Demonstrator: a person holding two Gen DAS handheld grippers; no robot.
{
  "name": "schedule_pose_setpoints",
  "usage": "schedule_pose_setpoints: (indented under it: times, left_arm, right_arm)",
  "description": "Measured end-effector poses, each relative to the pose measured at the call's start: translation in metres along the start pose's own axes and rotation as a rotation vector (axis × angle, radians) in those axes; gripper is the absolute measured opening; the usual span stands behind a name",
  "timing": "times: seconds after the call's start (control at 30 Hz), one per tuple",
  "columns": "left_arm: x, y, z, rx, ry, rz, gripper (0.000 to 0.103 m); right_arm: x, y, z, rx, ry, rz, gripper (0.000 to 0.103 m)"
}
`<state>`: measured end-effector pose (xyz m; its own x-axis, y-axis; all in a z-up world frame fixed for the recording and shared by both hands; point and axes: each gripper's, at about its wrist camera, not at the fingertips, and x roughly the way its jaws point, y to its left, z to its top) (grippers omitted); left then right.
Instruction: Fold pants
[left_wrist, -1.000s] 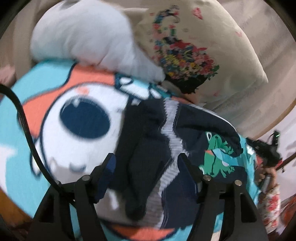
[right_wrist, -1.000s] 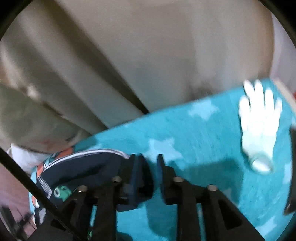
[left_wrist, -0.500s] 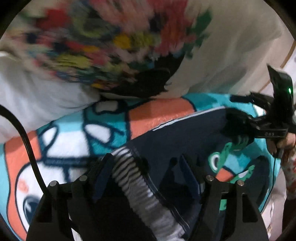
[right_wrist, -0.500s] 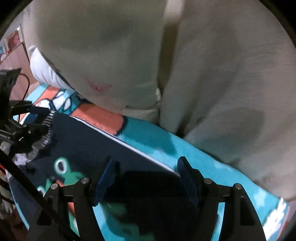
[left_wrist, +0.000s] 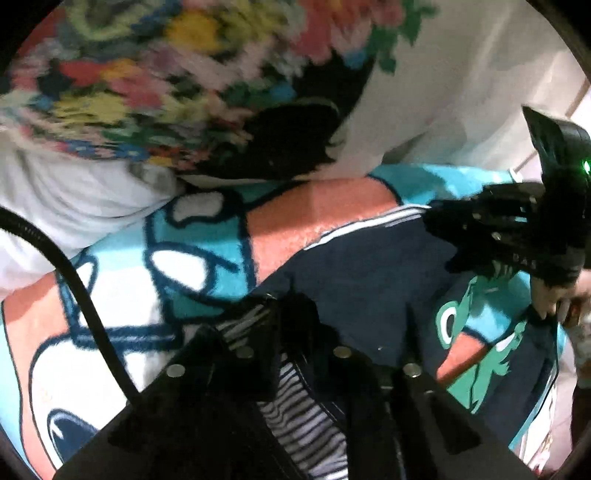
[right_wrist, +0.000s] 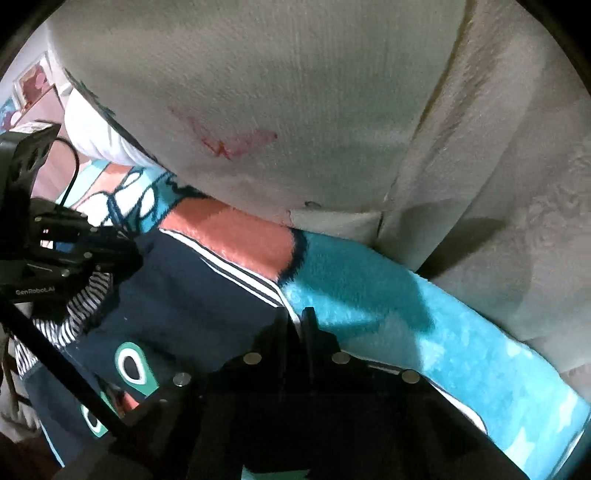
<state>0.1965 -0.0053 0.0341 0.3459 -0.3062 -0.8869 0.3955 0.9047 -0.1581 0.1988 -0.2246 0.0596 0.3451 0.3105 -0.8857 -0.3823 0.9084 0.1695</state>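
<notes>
bed blanket (right_wrist: 388, 295) | navy pants (right_wrist: 207, 291), pillows (right_wrist: 258, 92) on it

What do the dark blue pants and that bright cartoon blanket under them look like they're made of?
The navy pants with a green frog print look like soft matte cotton jersey: smooth, no sheen, with a ribbed striped waistband. The turquoise and orange cartoon blanket looks like plush fleece, its surface fuzzy and slightly glossy. Both are guesses from looks alone.

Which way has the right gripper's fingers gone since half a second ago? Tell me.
Yes, they have closed. The right gripper had its fingers spread wide over the navy pants; now they are pinched together on the pants' striped edge, beside the teal blanket.
</notes>
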Motion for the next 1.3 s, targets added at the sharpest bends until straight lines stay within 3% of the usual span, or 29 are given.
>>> schedule_pose_setpoints:
  times: [0.2,0.4,0.57,0.63,0.73,0.77,0.83,0.87,0.9,0.97,1.07,1.27,1.3]
  left_arm:
    - [-0.038,-0.008,-0.019,-0.034,-0.071,0.017,0.003]
    - [-0.097,-0.022,-0.071,-0.062,-0.179,-0.022,0.003]
    - [-0.124,-0.036,-0.111,-0.063,-0.250,-0.025,0.004]
    - [-0.135,-0.037,-0.129,-0.074,-0.275,-0.012,0.012]
    - [-0.154,-0.031,-0.160,-0.129,-0.329,0.009,0.022]
    - [-0.155,-0.026,-0.166,-0.159,-0.343,0.005,0.028]
    - [-0.160,-0.015,-0.182,-0.228,-0.365,-0.024,0.037]
    - [-0.162,-0.009,-0.188,-0.260,-0.376,-0.038,0.039]
    - [-0.163,-0.006,-0.194,-0.279,-0.382,-0.045,0.040]
    - [-0.165,0.004,-0.206,-0.331,-0.398,-0.066,0.047]
    - [-0.164,0.014,-0.219,-0.370,-0.402,-0.078,0.050]
    - [-0.153,0.039,-0.230,-0.410,-0.384,-0.071,0.052]
    - [-0.151,0.044,-0.230,-0.423,-0.381,-0.075,0.052]
  right_arm:
    - [-0.055,0.017,-0.010,0.003,-0.108,-0.035,0.006]
    - [-0.100,0.064,-0.047,-0.054,-0.167,-0.015,0.003]
    - [-0.105,0.104,-0.102,-0.100,-0.121,0.046,0.002]
    - [-0.094,0.119,-0.118,-0.119,-0.081,0.050,0.002]
    - [-0.093,0.136,-0.133,-0.194,-0.045,-0.033,0.003]
    - [-0.099,0.140,-0.130,-0.214,-0.076,-0.070,0.006]
    - [-0.106,0.144,-0.114,-0.223,-0.135,-0.095,0.030]
    - [-0.108,0.145,-0.101,-0.220,-0.182,-0.112,0.068]
    - [-0.108,0.146,-0.091,-0.227,-0.220,-0.132,0.086]
    - [-0.093,0.148,-0.062,-0.267,-0.259,-0.189,0.086]
    - [-0.051,0.142,-0.018,-0.272,-0.197,-0.223,0.086]
    - [0.016,0.144,0.034,-0.313,-0.083,-0.175,0.085]
    - [0.026,0.144,0.036,-0.314,-0.047,-0.175,0.067]
